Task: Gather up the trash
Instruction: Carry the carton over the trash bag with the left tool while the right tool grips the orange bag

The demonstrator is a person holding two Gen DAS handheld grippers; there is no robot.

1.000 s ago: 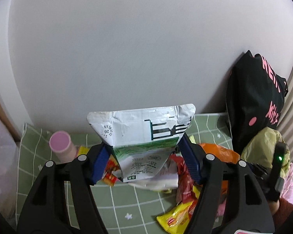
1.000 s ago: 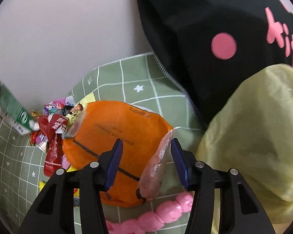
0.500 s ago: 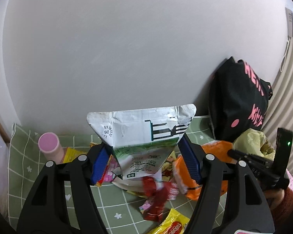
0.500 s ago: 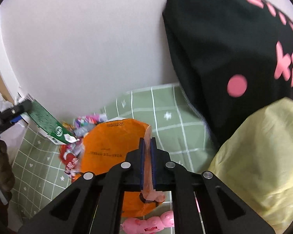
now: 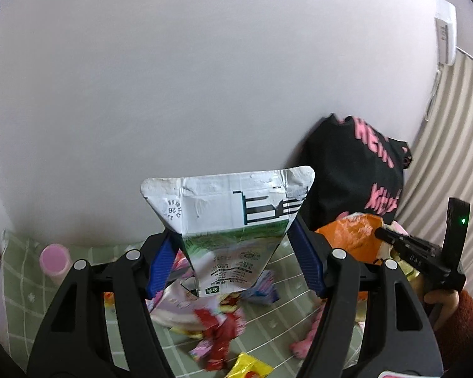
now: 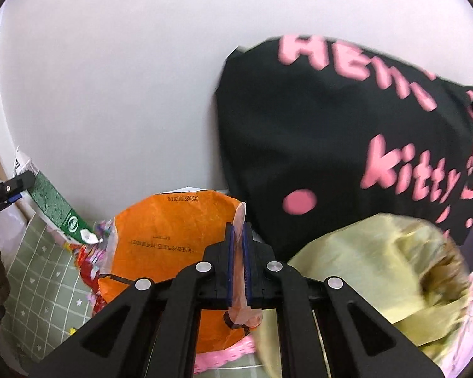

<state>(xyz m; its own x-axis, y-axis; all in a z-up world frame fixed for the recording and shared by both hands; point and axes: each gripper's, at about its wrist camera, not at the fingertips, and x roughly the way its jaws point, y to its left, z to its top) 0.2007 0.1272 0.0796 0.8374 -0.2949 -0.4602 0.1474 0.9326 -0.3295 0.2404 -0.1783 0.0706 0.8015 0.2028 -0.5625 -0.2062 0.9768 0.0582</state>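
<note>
My left gripper (image 5: 235, 263) pinches a flattened milk carton (image 5: 228, 223), held up over wrappers (image 5: 217, 330) on the green cloth (image 5: 19, 280). My right gripper (image 6: 239, 264) is pressed together on the orange bag (image 6: 170, 239), beside the black tote (image 6: 347, 145).

Home room; green checked tablecloth (image 5: 19, 271) against white wall (image 5: 205, 78); Hello Kitty tote (image 6: 347, 145); striped curtain (image 5: 451, 145).

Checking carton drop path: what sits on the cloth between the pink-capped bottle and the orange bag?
Left wrist view: loose snack wrappers litter the green checked cloth between the pink-capped bottle and the orange bag. The carton in the left gripper hangs above them.
</note>
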